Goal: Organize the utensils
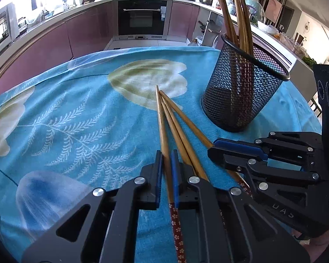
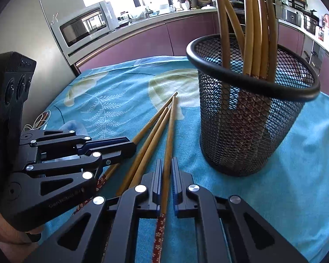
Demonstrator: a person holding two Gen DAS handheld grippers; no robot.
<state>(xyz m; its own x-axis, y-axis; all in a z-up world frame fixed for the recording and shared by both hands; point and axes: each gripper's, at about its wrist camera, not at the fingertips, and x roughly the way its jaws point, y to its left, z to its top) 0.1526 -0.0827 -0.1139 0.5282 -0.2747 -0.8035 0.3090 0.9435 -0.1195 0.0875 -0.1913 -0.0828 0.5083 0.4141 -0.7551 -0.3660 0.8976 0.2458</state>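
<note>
- The left gripper [image 1: 165, 157] tilts down at the table and its jaws pinch one wooden chopstick [image 1: 162, 129] near its red flowered end.
- The right gripper [image 2: 167, 166] tilts down the same way, just beside the left one. Its jaws pinch another chopstick [image 2: 170, 135].
- Two more chopsticks [image 1: 182, 135] lie between these two, so all four spread out like a fan, and their thin tips come close together near the middle of the table.
- A black mesh cup [image 1: 241, 96] stands upright toward the table's right edge, with more chopsticks [image 1: 239, 17] sticking out of it.
- A blue cloth [image 1: 76, 114] with white flowers and ferns covers the table.
- Behind is a kitchen with purple cupboards [image 1: 54, 41].
- Only the left view shows a black oven [image 1: 142, 17].
- Only the right view shows a silver microwave [image 2: 85, 26] and some thin cords [image 2: 38, 122] at the table's left edge.
</note>
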